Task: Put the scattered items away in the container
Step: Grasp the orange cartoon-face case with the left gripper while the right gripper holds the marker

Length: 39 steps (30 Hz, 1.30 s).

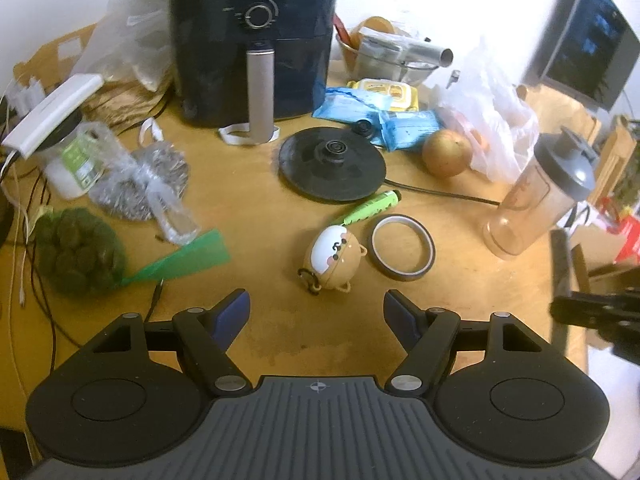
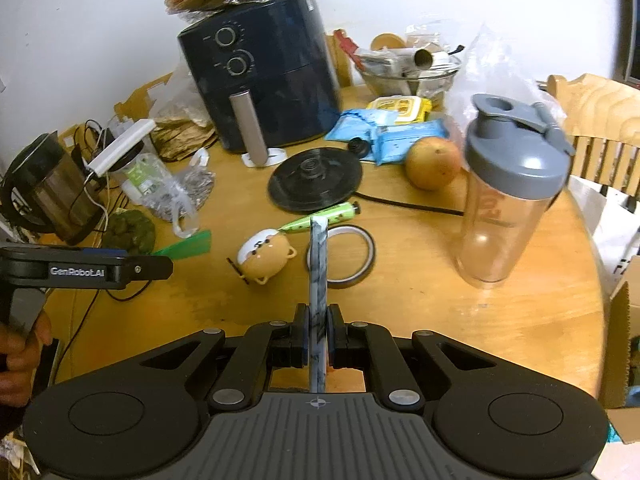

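My left gripper [image 1: 316, 314] hangs open over the wooden table [image 1: 280, 344], nothing between its fingers. Just ahead of it lie a tan bear-shaped toy [image 1: 334, 258], a ring of tape [image 1: 402, 246] and a green tube [image 1: 370, 206]. My right gripper [image 2: 319, 322] is shut on a thin white-and-grey marbled strip [image 2: 319, 264], seen edge-on and pointing forward over the tape ring [image 2: 362, 254]. The bear toy [image 2: 266, 254] and the green tube [image 2: 320, 218] lie beyond it. A clear shaker bottle with a grey lid [image 2: 508, 188] stands upright at the right.
At the back are a dark air fryer [image 1: 256, 40], a kettle base [image 1: 332, 164] with its cord, an orange fruit [image 1: 447, 153], blue packets [image 1: 360, 106] and a glass bowl of odds [image 2: 412, 72]. Bags and cables crowd the left. A cardboard box [image 2: 624, 340] sits beyond the table's right edge.
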Tool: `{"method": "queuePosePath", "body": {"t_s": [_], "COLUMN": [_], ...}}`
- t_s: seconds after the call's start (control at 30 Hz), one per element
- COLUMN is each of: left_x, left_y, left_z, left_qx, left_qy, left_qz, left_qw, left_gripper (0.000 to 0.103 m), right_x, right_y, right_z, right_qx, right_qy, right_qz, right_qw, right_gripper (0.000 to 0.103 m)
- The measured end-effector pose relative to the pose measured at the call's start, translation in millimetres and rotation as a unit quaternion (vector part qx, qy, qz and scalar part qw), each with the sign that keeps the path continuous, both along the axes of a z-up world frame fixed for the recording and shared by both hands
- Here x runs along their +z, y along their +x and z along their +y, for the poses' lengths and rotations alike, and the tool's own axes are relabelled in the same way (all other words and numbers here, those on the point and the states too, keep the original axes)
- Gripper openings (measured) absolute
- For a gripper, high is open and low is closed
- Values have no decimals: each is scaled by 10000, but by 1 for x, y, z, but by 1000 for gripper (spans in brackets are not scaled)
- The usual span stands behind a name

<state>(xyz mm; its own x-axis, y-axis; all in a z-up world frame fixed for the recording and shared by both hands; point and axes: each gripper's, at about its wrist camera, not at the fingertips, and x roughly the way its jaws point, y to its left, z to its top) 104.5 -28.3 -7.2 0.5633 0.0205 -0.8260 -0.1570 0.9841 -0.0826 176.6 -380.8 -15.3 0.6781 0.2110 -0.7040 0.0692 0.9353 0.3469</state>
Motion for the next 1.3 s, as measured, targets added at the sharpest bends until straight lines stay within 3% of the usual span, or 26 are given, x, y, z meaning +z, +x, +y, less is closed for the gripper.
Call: {"method": "queuePosePath", "body": {"t_s": [0.33, 0.77, 1.07, 1.3], "left_x": [-20, -61, -97, -107], "left_y": [28, 66, 88, 94], "left_z": [-14, -37, -45, -45], "left_qx": [-662, -1392, -1755, -1852], "left_qy": [563, 1390, 1652, 1752], "left_qz": [-64, 139, 493, 565], "left_qw": [9962, 9804, 9693, 9653], "left_gripper": [73, 73, 73, 68], "right_x": [-2, -12, -17, -21], "right_y": [-8, -13, -19, -20], "right_z": [-14, -31, -44, -52], "right_qx": [-103, -125, -321, -445], "right_qy": [-22, 174, 233, 269], "right_qz": [-16, 50, 138, 180], "right_qw": [9999, 9998, 9991, 9985], "right_gripper": [11, 11, 11, 11]}}
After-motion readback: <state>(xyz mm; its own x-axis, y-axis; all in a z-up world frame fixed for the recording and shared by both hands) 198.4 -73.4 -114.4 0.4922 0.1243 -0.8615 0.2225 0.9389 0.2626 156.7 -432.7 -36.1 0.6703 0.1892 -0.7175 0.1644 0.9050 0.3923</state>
